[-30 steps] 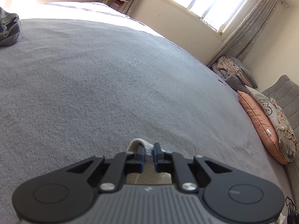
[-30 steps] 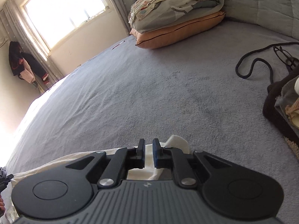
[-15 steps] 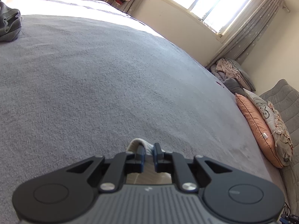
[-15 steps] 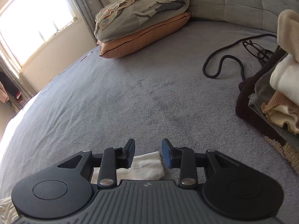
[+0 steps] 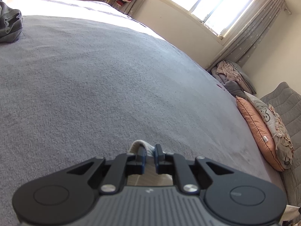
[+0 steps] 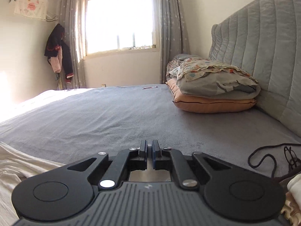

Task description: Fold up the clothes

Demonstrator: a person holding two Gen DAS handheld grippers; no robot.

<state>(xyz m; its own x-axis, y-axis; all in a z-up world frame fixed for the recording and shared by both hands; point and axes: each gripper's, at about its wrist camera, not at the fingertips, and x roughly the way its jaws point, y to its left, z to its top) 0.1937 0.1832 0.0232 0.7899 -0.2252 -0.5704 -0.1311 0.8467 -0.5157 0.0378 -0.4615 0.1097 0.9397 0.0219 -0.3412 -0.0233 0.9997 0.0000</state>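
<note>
The left tongs (image 5: 150, 154) were pinched on a fold of pale cream cloth (image 5: 140, 144), which bulged up just beyond the fingertips and showed again in the gap beneath them; the pads pressed on it from both sides, with only a narrow slot between them, low over the grey bedspread (image 5: 94, 86). The right tongs (image 6: 150, 150) had just been closing and now stood drawn together with nothing between the pads, only a thin sliver of light showing through. In the right wrist view the white garment (image 6: 17, 162) lay rumpled on the bed at the lower left, beside and partly under the tool's body, clear of that tool's fingertips. Whether this was the same piece that the left tongs held, the views did not settle. At the far right edge of that view a stack of folded clothes (image 6: 293, 184) in cream and tan showed, with a black cord (image 6: 263, 160) looped on the bedspread just in front of it. An orange pillow (image 6: 214, 103) with a grey patterned one on top lay against the padded headboard (image 6: 263, 47). In the left wrist view a grey garment (image 5: 10, 26) lay bunched at the far left edge of the bed, well apart from the held cloth.
</note>
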